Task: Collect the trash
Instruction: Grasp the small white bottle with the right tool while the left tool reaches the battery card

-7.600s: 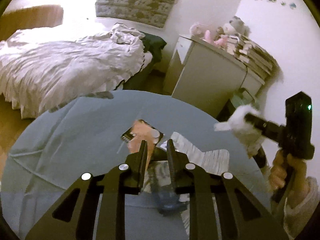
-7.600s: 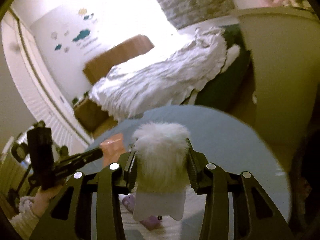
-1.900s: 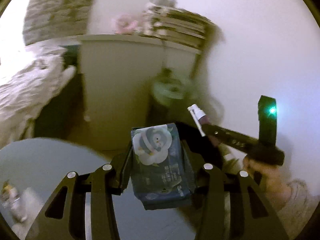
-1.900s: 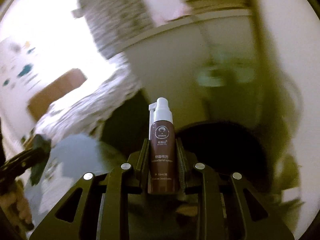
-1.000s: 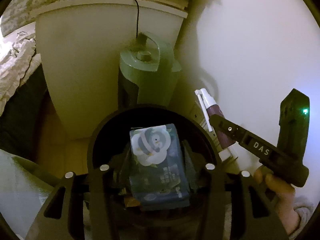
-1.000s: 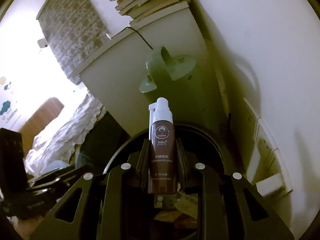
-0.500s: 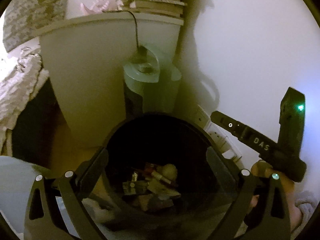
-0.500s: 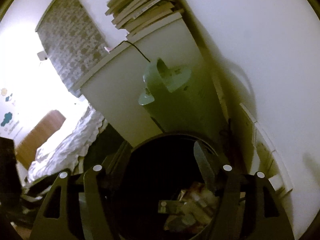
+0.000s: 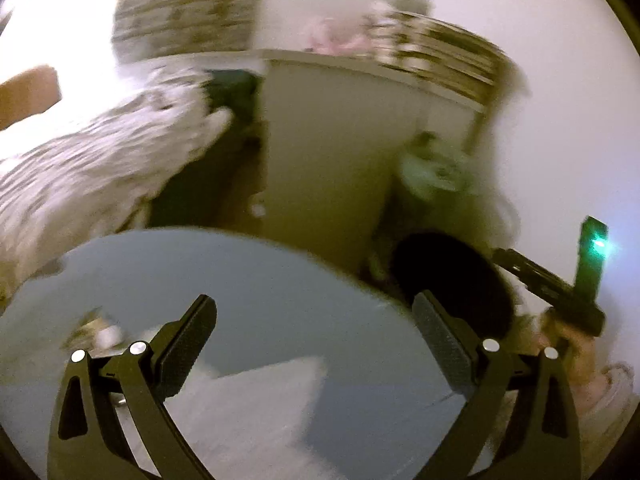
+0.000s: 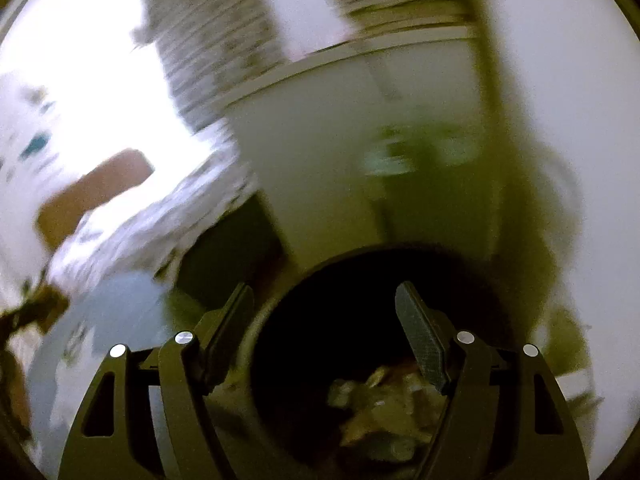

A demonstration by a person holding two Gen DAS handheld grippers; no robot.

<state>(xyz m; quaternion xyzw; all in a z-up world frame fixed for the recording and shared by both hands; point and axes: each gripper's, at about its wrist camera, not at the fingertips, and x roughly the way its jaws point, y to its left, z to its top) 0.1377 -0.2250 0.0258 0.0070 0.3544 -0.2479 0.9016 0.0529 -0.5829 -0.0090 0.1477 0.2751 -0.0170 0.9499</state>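
I see the trash lying as a crumpled pale heap at the bottom of the black round bin, right under my right gripper, whose jaws are spread wide with nothing between them; the picture is smeared, so I cannot name the separate pieces in the heap. From my left wrist view the same bin sits on the floor just beside the edge of the round blue table, with the right gripper held near it, its green light glowing. My left gripper hangs over the table, jaws also wide apart and empty. On the tabletop I make out a white paper sheet below the fingers and a small blurred scrap by the left finger. Behind stand a pale cabinet with stacked books, a green appliance beside it, and a bed with a rumpled quilt
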